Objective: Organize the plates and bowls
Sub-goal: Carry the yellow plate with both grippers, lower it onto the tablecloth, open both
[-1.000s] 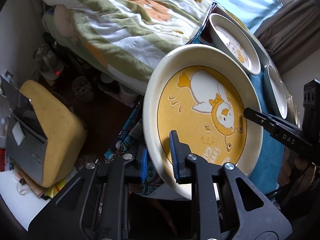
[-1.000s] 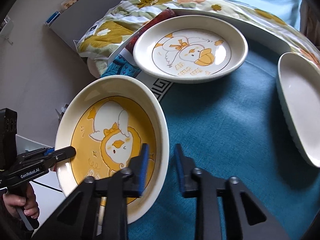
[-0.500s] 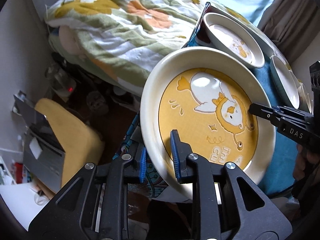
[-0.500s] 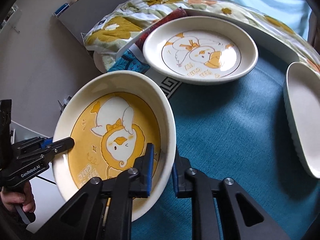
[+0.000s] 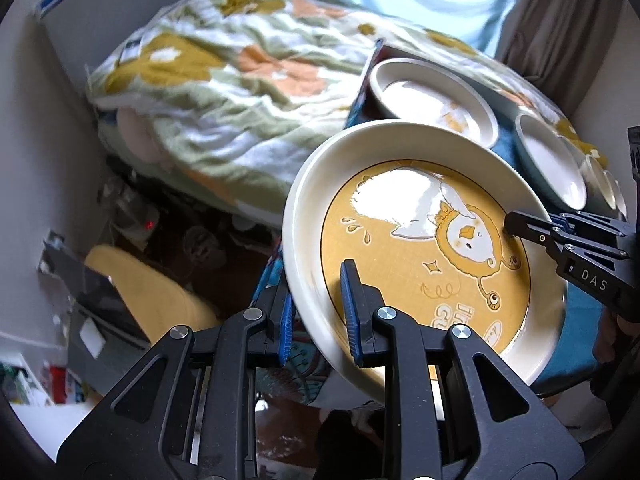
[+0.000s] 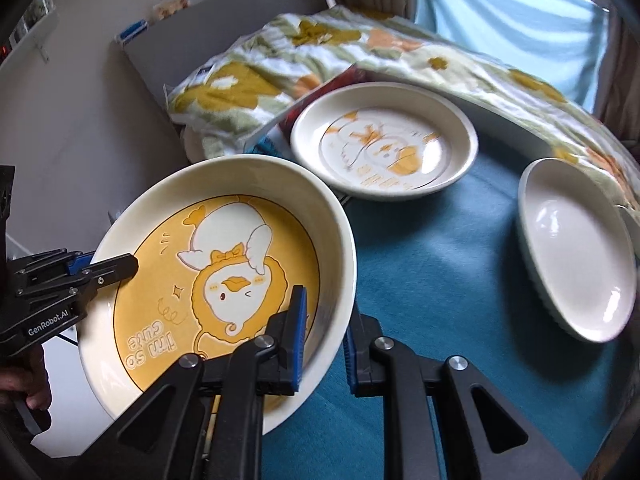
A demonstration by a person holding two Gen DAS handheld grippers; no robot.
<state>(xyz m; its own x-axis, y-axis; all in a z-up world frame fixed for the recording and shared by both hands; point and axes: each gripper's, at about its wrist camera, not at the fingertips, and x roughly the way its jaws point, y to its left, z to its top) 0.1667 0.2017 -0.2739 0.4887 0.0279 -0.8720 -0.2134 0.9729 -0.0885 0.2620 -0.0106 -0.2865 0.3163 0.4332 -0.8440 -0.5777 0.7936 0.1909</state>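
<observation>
Here, taken from the grips outward:

Left gripper: pinched on the rim of the yellow duck plate; one blue pad lies inside the rim, the other against the outer wall; in the right wrist view the same gripper reaches in from the left edge of the picture and bites the plate's opposite side.

Right gripper: clamped on the near rim of the yellow duck plate; one pad inside the plate, the other outside under the rim; in the left wrist view it comes in from the right and holds the far rim.

Yellow duck plate: held between both grippers, tilted, at the left edge of the table; part of it hangs past that edge over the floor; whether it touches the cloth cannot be told.

Hand: grips the handle of the left gripper at the lower left.

White duck plate: flat on the table near its far left corner, apart from the held plate.

Plain white dish: on the right side of the table, apart from both plates.

Table: covered in teal cloth.

Floral blanket: bunched beyond the table's far edge.

Yellow cushion: low on the floor, left of the table.
</observation>
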